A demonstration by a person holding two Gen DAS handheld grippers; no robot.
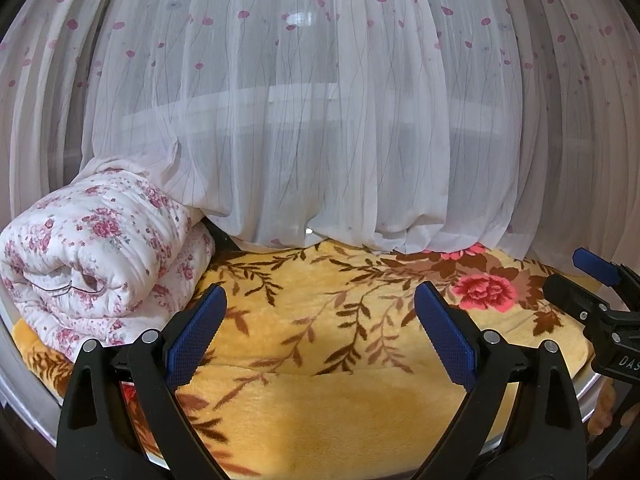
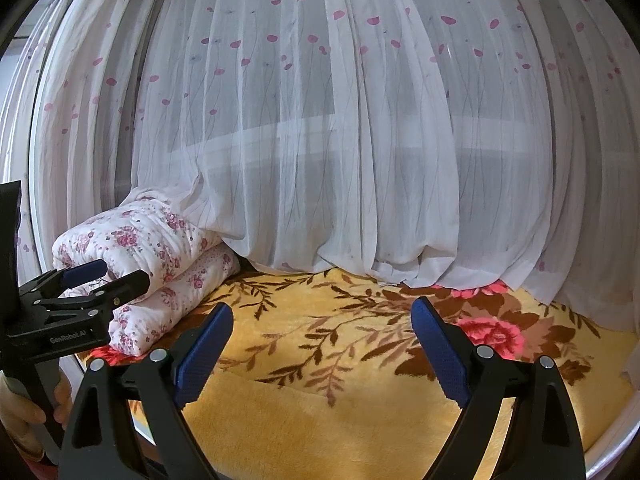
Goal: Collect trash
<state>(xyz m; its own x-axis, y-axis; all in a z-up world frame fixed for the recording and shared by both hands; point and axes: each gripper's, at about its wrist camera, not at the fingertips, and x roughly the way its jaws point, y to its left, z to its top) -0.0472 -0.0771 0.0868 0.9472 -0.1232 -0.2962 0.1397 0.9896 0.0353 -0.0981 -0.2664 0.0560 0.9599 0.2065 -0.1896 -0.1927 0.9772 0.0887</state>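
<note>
No trash shows in either view. My left gripper [image 1: 320,320] is open and empty, held above a yellow blanket [image 1: 320,412] with brown leaves and red flowers. My right gripper [image 2: 322,340] is open and empty above the same blanket [image 2: 340,432]. The right gripper shows at the right edge of the left wrist view [image 1: 576,276], jaws apart. The left gripper shows at the left edge of the right wrist view [image 2: 108,276], jaws apart, in front of the rolled quilt.
A rolled white quilt with pink flowers [image 1: 92,248] lies at the back left of the blanket; it also shows in the right wrist view [image 2: 160,248]. A sheer white curtain with pink petals [image 1: 320,120] hangs behind and rests on the blanket's far edge.
</note>
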